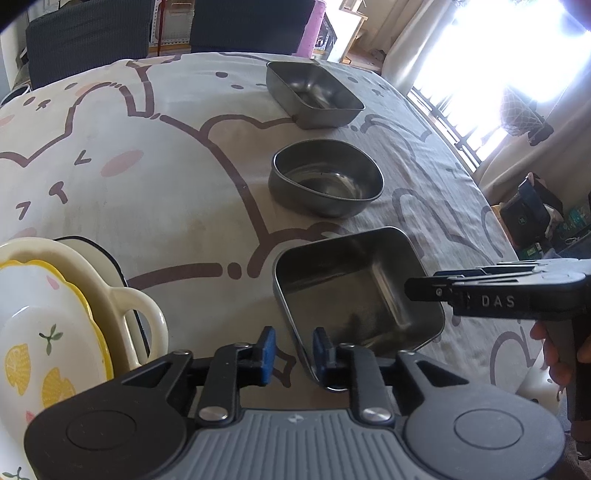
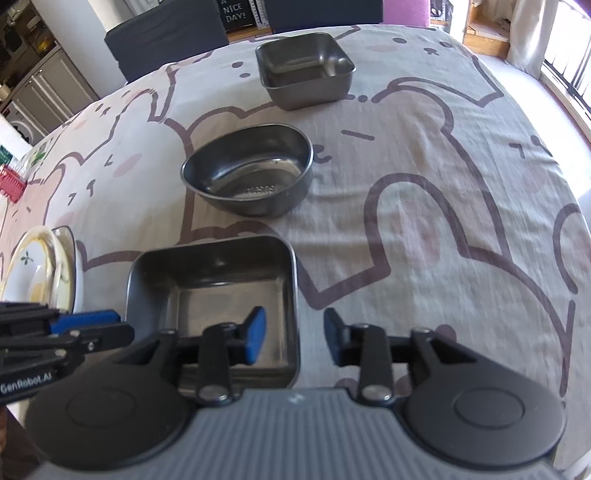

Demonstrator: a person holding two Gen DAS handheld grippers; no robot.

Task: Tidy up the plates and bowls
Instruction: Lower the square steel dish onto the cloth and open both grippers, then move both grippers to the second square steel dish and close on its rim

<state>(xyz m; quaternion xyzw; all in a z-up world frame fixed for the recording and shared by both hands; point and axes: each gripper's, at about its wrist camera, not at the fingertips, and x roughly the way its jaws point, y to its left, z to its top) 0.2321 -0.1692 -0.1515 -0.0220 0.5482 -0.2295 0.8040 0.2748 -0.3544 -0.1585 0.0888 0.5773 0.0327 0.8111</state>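
Three metal dishes stand in a row on the cartoon-print tablecloth: a near square tray (image 1: 354, 295) (image 2: 214, 288), an oval bowl (image 1: 327, 177) (image 2: 247, 170) and a far rectangular tray (image 1: 314, 92) (image 2: 304, 68). My left gripper (image 1: 294, 347) is open and straddles the square tray's left wall, one blue pad inside and one outside. My right gripper (image 2: 295, 332) is open astride the tray's right wall, with a gap on both sides; it also shows from the side (image 1: 424, 290). A lemon-pattern plate (image 1: 37, 332) (image 2: 33, 266) lies on a cream handled dish (image 1: 140, 314) at the left.
Dark chairs (image 1: 88, 33) stand beyond the table's far edge. A bright window with curtains (image 1: 498, 74) and floor clutter (image 1: 535, 210) lie to the right. A red item (image 2: 11, 181) sits at the table's left edge. A hand (image 1: 557, 354) holds the right gripper's handle.
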